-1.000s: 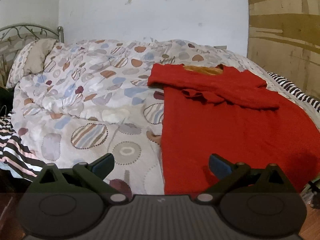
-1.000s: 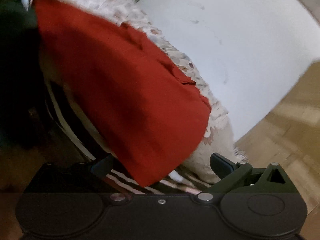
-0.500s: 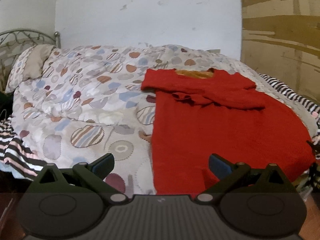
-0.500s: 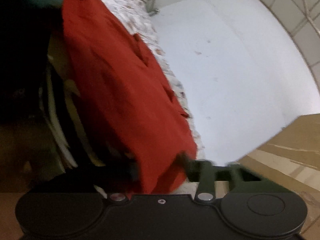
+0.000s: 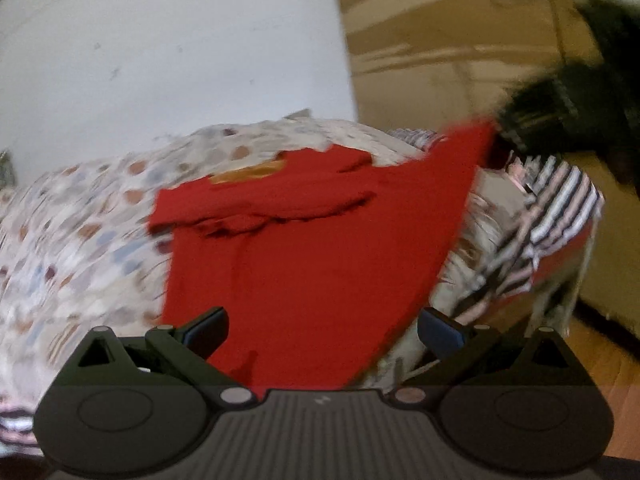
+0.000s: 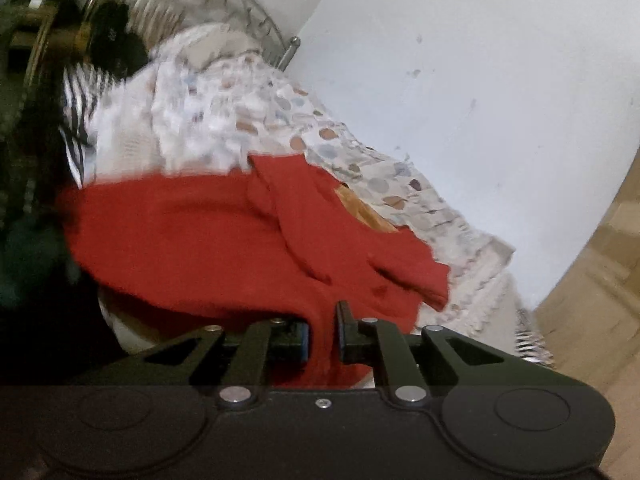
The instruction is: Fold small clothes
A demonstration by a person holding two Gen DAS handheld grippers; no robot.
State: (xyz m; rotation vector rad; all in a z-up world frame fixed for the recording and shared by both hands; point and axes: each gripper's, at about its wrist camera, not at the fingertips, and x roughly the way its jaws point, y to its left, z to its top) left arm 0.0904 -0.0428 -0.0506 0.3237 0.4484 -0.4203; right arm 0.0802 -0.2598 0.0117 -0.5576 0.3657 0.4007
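A red knit garment [image 5: 312, 248] with an orange lining at its collar lies on the bed, sleeves folded across its chest. My left gripper [image 5: 322, 330] is open and empty, its jaws wide apart over the garment's lower hem. My right gripper [image 6: 322, 330] is shut on the red garment [image 6: 224, 236], pinching a fold of its hem. In the left wrist view the right gripper [image 5: 532, 120] shows blurred at the upper right, lifting the garment's right bottom corner off the bed.
The bed carries a white quilt with coloured ovals [image 5: 88, 216] and a striped sheet [image 5: 560, 200] at its right edge. A metal headboard [image 6: 256, 12] and white wall [image 5: 180, 60] stand behind. Wooden floor [image 5: 600, 360] lies to the right.
My right gripper closed on the garment's hem and raised that corner. My left gripper swung right and stayed open. Both views are motion-blurred now.
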